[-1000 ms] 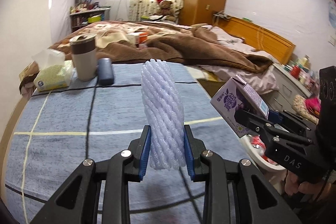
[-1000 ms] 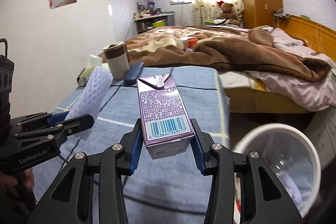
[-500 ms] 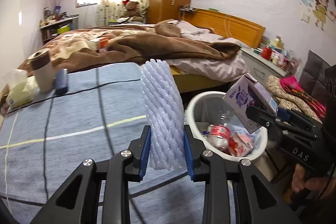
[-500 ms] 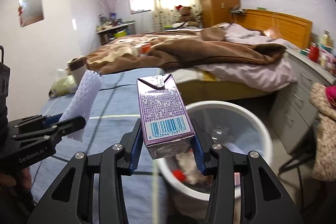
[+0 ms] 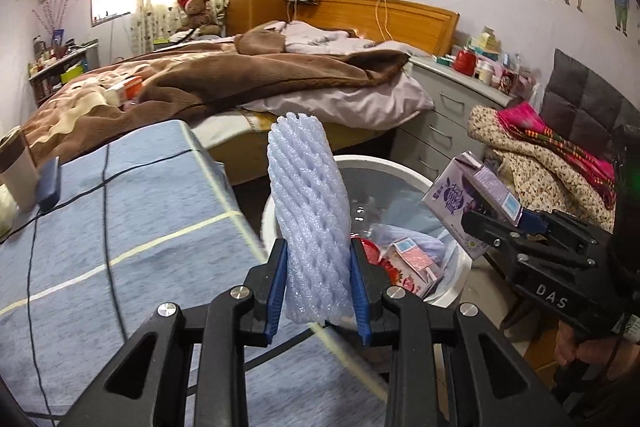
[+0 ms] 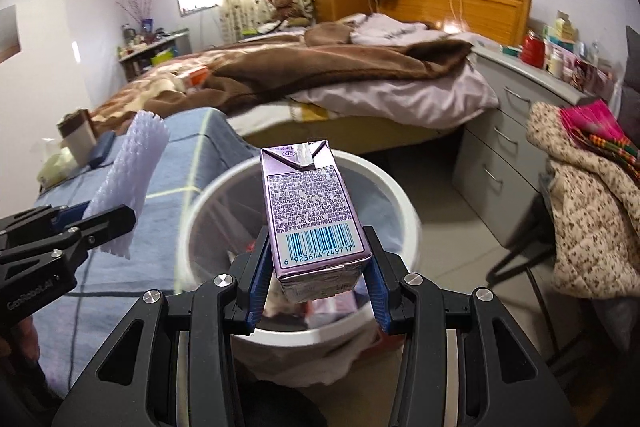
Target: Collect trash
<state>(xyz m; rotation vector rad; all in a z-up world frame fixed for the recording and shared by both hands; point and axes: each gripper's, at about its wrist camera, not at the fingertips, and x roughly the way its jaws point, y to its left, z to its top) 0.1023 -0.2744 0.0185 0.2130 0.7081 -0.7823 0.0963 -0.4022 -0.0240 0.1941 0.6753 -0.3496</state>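
Both tongs have swung away from the blue worktop point(image 5: 120, 227) toward the white trash bin point(image 6: 400, 199). The left tongs point(image 5: 318, 291), with the foam net point(image 5: 310, 219), now sit at the worktop's edge beside the bin. The right tongs point(image 6: 318, 283) now hold the purple carton point(image 6: 312, 215) over the bin's open mouth.

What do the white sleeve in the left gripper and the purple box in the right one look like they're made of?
Sleeve: soft foam netting, matte, going by its open lattice. Purple box: probably coated carton, slight sheen, folded seams, printed barcode.
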